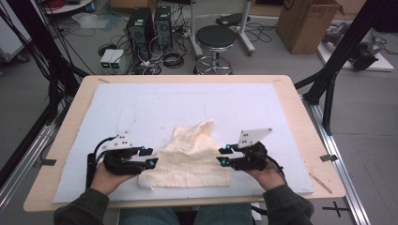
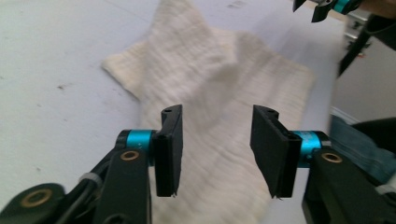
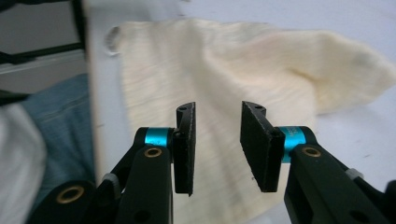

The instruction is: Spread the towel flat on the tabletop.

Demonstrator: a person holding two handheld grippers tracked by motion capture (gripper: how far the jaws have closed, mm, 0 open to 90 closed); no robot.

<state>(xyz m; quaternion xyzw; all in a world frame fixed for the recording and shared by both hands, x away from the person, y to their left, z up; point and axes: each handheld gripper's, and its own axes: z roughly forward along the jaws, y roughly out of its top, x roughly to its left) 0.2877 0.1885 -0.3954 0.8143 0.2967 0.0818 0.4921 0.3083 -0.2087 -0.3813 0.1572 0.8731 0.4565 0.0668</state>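
A cream cloth (image 1: 190, 157) lies rumpled and partly folded on the pale mat (image 1: 187, 101), near the table's front edge. My left gripper (image 1: 150, 157) sits at the cloth's left edge, pointing right. In the left gripper view its jaws stand open (image 2: 217, 140) just above the cloth (image 2: 210, 79), with nothing pinched. My right gripper (image 1: 222, 155) faces it from the cloth's right edge. Its jaws are also open (image 3: 217, 140) over the cloth (image 3: 233, 60), and the pads do not press on the fabric. The right gripper's tips (image 2: 327, 7) show far off in the left gripper view.
The mat covers most of the wooden table (image 1: 293, 101). Beyond the far edge stand a black stool (image 1: 215, 40), computer towers (image 1: 148, 26) with cables, and a cardboard box (image 1: 305, 23). Black frame posts flank the table. The person's jeans (image 3: 60, 121) show below the front edge.
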